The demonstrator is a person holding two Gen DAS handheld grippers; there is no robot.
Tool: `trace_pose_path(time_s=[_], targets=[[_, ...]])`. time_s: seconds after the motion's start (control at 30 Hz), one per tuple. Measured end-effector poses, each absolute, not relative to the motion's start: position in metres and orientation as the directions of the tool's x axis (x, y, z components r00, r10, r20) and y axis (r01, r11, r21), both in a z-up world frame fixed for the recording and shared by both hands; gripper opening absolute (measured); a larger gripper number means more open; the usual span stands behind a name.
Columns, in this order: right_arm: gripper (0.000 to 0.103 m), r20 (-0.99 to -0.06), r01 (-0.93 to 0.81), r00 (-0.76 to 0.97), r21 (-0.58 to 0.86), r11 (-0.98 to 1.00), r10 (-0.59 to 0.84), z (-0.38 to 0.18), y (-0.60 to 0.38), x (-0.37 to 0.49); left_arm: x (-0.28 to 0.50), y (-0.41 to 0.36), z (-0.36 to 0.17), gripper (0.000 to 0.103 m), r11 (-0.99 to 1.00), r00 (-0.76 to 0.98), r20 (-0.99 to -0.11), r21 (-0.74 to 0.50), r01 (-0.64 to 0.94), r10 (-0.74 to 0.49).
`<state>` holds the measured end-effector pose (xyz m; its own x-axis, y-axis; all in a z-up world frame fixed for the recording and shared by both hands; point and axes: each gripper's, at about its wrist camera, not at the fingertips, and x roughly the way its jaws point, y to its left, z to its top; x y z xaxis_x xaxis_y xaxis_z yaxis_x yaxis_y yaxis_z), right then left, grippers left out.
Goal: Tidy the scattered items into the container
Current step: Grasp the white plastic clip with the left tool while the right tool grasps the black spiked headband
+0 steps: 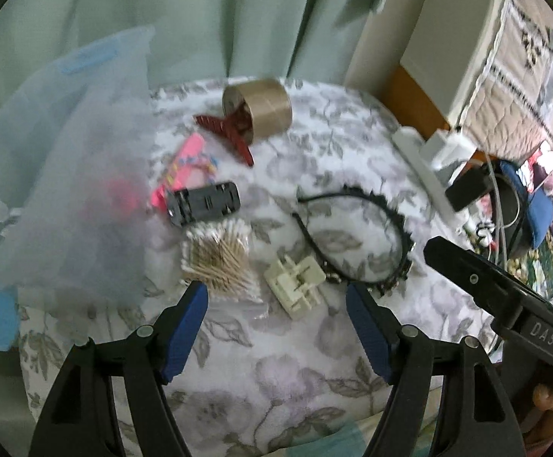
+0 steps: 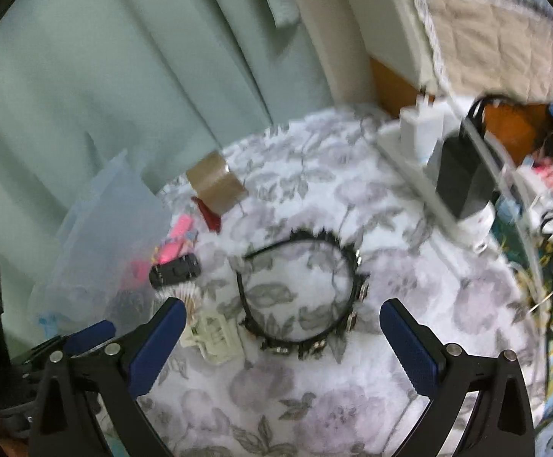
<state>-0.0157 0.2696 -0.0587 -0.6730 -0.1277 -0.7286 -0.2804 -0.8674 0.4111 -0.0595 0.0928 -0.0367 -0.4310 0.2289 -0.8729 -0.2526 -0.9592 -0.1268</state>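
The black studded plastic headband [image 2: 299, 297] lay flat on the floral tabletop [image 2: 314, 400], straight ahead between the right gripper [image 2: 282, 327]'s widely spread, empty jaws, nearer it than the empty, spread left gripper [image 1: 276, 301].

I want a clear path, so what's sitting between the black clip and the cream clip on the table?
The bag of cotton swabs lies between the black clip and the cream clip, clearest in the left wrist view.
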Motion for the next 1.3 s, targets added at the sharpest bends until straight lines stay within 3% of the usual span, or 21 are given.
trace_pose_path(time_s=[0.57,0.7,0.83,1.07,1.3], targets=[[0.102,-0.847,-0.398,-0.505,0.399,-0.826,-0.166,-0.117,0.286,-0.035,-0.087,0.118,-0.079,0.076,-0.957,-0.342,-0.924,-0.074,-0.282,0.173],[0.093,-0.855,-0.411,-0.502,0.364,-0.836,-0.126,-0.116,0.291,-0.041,-0.095,0.122,-0.082,0.074,-0.958,-0.343,-0.924,-0.071,-0.278,0.168],[0.072,-0.879,-0.431,-0.469,0.311,-0.847,-0.085,-0.122,0.293,-0.05,-0.1,0.126,-0.088,0.062,-0.955,-0.324,-0.929,-0.082,-0.286,0.177],[0.064,-0.885,-0.436,-0.465,0.243,-0.866,-0.014,-0.123,0.295,-0.058,-0.106,0.132,-0.105,0.04,-0.953,-0.291,-0.942,-0.079,-0.293,0.167],[0.044,-0.888,-0.447,-0.455,0.167,-0.879,0.063,-0.123,0.296,-0.07,-0.109,0.132,-0.109,0.037,-0.953,-0.303,-0.938,-0.075,-0.295,0.167]])
